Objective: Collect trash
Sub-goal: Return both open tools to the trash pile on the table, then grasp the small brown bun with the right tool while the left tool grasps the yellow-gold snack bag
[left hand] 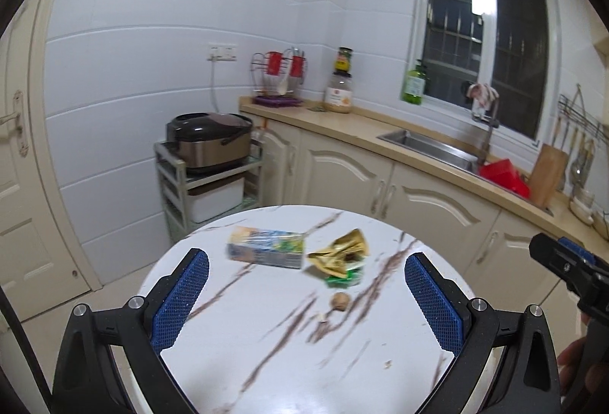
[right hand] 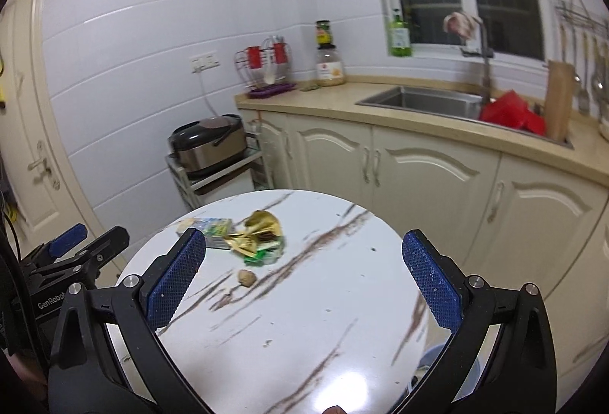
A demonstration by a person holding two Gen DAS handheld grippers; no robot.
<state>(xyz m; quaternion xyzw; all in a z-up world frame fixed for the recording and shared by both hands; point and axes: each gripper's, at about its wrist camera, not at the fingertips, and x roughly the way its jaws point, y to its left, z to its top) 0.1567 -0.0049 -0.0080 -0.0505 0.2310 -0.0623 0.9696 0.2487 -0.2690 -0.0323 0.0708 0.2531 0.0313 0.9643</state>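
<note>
On the round marble table (left hand: 274, 357) (right hand: 323, 319) lie a drink carton (left hand: 266, 248) (right hand: 215, 227) on its side, a crumpled gold and green wrapper (left hand: 340, 258) (right hand: 259, 235) to its right, and a brown nut shell (left hand: 340, 301) (right hand: 246, 277) with small crumbs nearer me. My left gripper (left hand: 306, 261) hovers open over the near half of the table, empty. My right gripper (right hand: 304, 242) is open too, to the right of the trash. In each wrist view the other gripper (left hand: 571, 265) (right hand: 76, 254) shows at the edge.
Behind the table run cream cabinets (left hand: 380, 182) with a counter and steel sink (left hand: 430, 144) holding a red basin (left hand: 504, 176). A rice cooker (left hand: 209, 142) sits on a rack at the left wall. A blue bin (right hand: 437, 368) peeks from under the table's right side.
</note>
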